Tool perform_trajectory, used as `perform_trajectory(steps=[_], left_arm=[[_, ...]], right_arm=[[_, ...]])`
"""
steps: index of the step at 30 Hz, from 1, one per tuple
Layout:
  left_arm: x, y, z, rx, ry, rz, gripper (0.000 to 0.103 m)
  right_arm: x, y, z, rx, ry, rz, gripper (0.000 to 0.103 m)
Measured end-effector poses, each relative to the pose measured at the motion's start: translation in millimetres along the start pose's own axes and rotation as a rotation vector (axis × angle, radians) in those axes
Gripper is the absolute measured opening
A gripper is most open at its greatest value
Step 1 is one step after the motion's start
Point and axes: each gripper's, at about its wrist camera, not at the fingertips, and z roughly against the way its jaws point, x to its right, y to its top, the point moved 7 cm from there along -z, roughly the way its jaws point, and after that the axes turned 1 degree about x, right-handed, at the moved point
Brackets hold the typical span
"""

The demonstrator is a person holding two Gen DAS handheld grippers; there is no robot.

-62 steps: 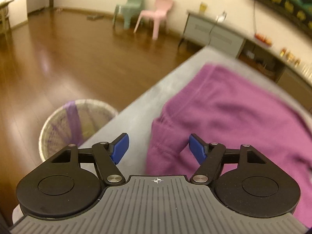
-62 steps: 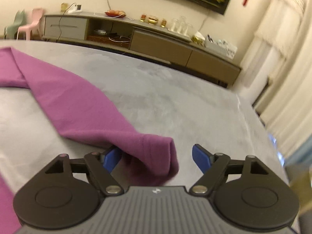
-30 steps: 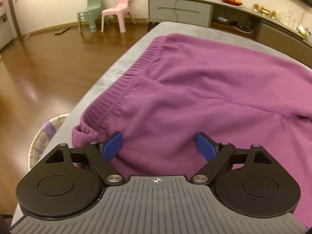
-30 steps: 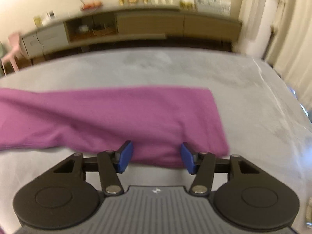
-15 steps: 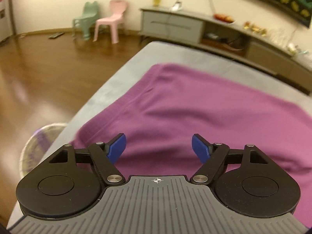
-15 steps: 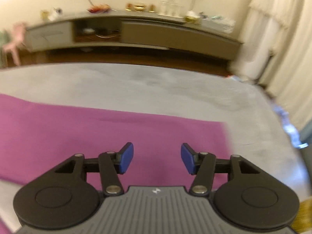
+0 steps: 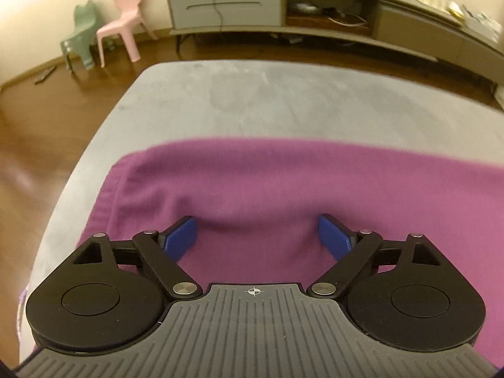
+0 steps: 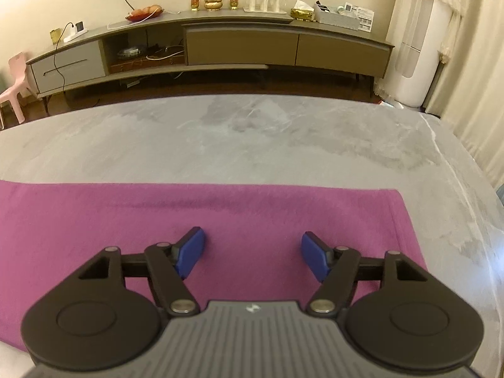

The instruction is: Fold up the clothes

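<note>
A purple garment (image 7: pixel 283 186) lies flat in a long band across the grey bed (image 7: pixel 283 100). In the left wrist view its ribbed end sits near the bed's left edge, and my left gripper (image 7: pixel 257 236) hovers open over that end, nothing between its blue pads. The right wrist view shows the garment (image 8: pixel 126 220) ending in a straight hem at the right. My right gripper (image 8: pixel 253 253) stands open above that end, with the cloth below it and nothing pinched.
Grey bed surface (image 8: pixel 283 145) stretches beyond the garment. A long low sideboard (image 8: pixel 239 47) with jars and glasses lines the far wall. A pink chair (image 7: pixel 121 22) and a green chair (image 7: pixel 78 37) stand on the wood floor at left. Curtains (image 8: pixel 466 63) hang at right.
Both grippers have swung to face the sideboard and lifted off the cloth. The garment went from a bunched, draped shape to a flat straight band. The right jaws have widened.
</note>
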Motion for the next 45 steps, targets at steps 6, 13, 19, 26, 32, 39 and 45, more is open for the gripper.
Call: perform_trajectory(steps=[6,13,19,26,32,39,45], left_arm=[[3.4,32.0,-16.1,0.035,0.102,0.028,0.073],[-28.7,-7.9,90.2,0.135,-0.049,0.114,0.067],[-80.5,-93.9,146.1,0.12,-0.132,0.221,0.072],[-96.5,-145.9,140.5,0.062,-0.11,0.194,0.067],[-94.3,-168.3,126.8,0.032,-0.052,0.118,0.066],[-95.3,-188.2,141.2,0.042,0.016,0.151,0.069],[-93.7,-205.6,154.2,0.053,0.072,0.18,0.07]], right_arm=[[-0.2,8.4,-11.3,0.121,-0.043,-0.019,0.067],[-7.6,26.1,87.5,0.192,0.018,0.011,0.066],[32.4,-19.9,218.2,0.278,0.165,-0.121,0.082],[134.4,-165.0,244.8,0.107,-0.068,-0.331,0.078],[134.7,-208.0,232.0,0.003,0.003,-0.258,0.061],[91.1,-179.0,177.3,-0.052,-0.026,-0.044,0.048],[103.0,-126.6,123.6,0.004,-0.233,0.058,0.046]])
